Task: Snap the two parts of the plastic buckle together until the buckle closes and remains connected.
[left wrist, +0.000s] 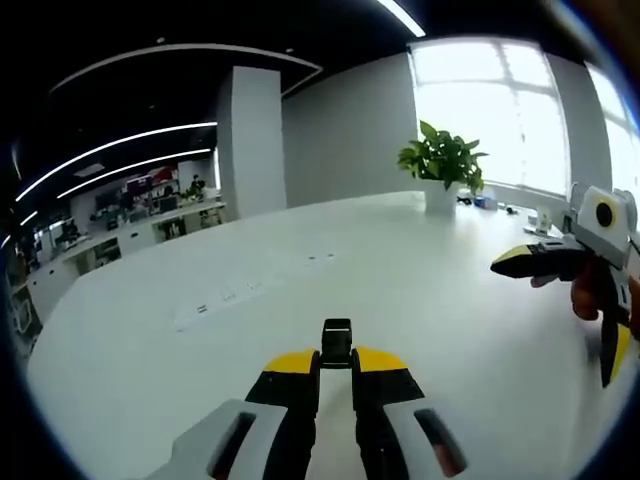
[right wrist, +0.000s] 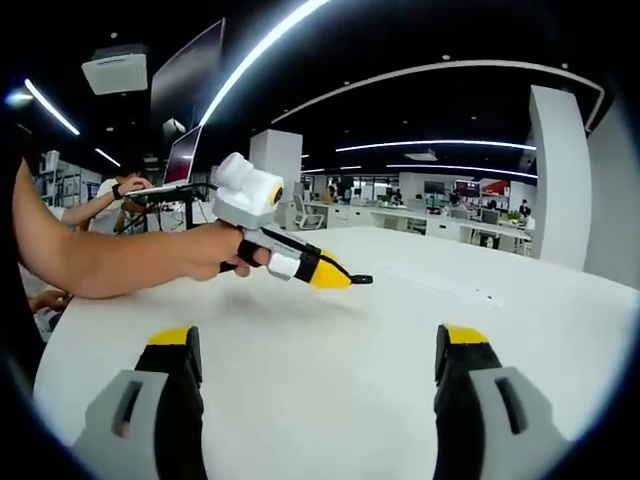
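Observation:
In the left gripper view, my left gripper is shut on a small black buckle part that sticks out between its yellow-tipped jaws above the white table. My right gripper enters that view from the right, hand-held, jaws apart. In the right gripper view, my right gripper stands wide open with nothing between its fingers. Beyond it, a hand holds the left gripper over the table, the black buckle part pinched at its tip.
A potted plant stands at the table's far edge by the windows, with small items beside it. Office desks lie beyond. A person sits at the left in the right gripper view.

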`<move>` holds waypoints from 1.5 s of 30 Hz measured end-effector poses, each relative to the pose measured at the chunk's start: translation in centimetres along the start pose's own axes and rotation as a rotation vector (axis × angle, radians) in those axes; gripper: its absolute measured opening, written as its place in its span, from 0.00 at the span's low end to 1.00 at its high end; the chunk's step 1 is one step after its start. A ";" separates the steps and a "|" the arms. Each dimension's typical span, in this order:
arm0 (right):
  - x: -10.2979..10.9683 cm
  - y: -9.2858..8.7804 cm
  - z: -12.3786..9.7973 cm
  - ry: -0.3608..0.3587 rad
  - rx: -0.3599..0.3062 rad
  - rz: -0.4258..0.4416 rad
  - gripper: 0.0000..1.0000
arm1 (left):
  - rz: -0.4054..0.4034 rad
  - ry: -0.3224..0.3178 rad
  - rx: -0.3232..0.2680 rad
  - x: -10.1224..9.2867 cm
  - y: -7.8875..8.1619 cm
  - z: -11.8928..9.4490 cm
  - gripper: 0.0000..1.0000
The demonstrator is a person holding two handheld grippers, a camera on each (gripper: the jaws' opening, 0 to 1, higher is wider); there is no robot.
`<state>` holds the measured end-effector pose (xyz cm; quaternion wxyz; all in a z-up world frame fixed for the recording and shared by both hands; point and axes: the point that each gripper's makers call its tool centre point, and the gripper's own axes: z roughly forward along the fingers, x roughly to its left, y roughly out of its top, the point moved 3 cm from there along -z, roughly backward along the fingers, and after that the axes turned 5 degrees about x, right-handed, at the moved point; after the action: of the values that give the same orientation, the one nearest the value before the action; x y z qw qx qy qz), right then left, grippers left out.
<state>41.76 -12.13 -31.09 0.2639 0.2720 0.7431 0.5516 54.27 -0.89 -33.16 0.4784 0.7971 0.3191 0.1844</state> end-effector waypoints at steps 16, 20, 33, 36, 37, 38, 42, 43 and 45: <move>0.3 0.0 0.0 0.011 0.003 -0.004 0.98 | -0.008 -0.011 0.012 0.3 0.6 2.1 0.10; 0.4 0.0 0.0 0.013 0.002 -0.002 0.98 | -0.012 -0.009 0.014 0.6 0.7 2.8 0.10; 0.6 0.3 -0.1 0.021 -0.004 0.001 0.99 | -0.020 -0.010 0.027 1.1 1.2 4.4 0.10; 0.7 0.3 -0.1 0.029 -0.007 0.009 0.99 | -0.022 -0.010 0.035 1.4 1.2 4.8 0.10; 0.7 0.3 -0.1 0.030 -0.006 0.010 0.99 | -0.022 -0.008 0.036 1.4 1.1 4.9 0.10; 0.7 0.3 -0.1 0.031 -0.005 0.011 0.99 | -0.023 -0.009 0.038 1.5 1.1 5.1 0.10; 0.8 0.4 -0.1 0.035 -0.008 0.011 0.99 | -0.026 -0.011 0.041 1.7 1.3 5.6 0.10; 0.8 0.4 -0.1 0.035 -0.008 0.011 0.99 | -0.027 -0.011 0.041 1.7 1.4 5.7 0.10; 0.9 0.4 -0.1 0.037 -0.009 0.011 0.99 | -0.026 -0.011 0.043 1.8 1.5 5.9 0.10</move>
<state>41.11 -11.52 -30.72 0.2483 0.2644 0.7439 0.5614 59.63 -3.94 -34.60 0.4655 0.8039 0.3307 0.1667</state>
